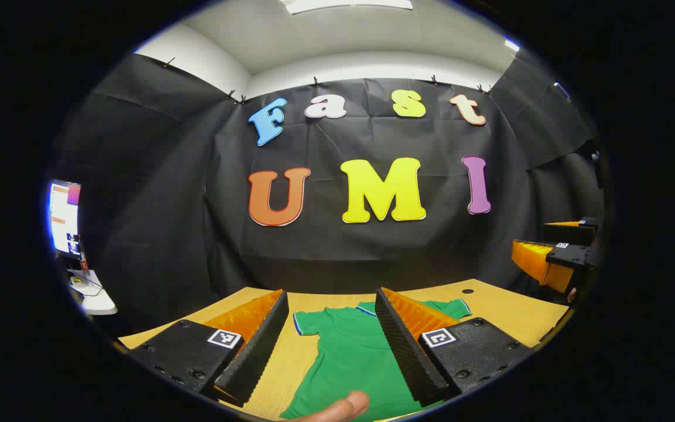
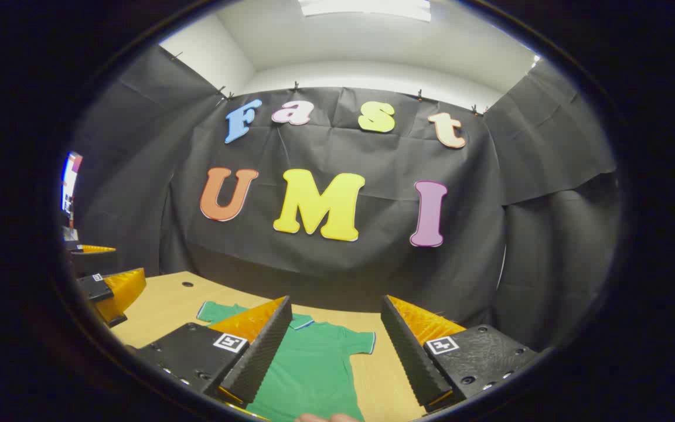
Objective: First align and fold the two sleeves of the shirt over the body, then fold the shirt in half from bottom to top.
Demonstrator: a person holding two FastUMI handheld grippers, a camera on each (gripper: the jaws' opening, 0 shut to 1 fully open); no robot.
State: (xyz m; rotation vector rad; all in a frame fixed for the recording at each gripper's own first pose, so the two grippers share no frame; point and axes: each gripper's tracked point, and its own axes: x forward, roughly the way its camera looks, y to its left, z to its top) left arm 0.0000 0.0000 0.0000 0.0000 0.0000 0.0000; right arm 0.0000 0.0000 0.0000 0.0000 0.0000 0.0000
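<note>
Both hand-held grippers, left (image 1: 331, 346) and right (image 2: 334, 351), hang wide open above the shirt (image 1: 349, 357) lying flat on the bench (image 1: 507, 316); I'd pinch each sleeve edge first.

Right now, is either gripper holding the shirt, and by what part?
Nothing is held. The left gripper and right gripper are both open above the shirt, which lies flat on the table.
</note>
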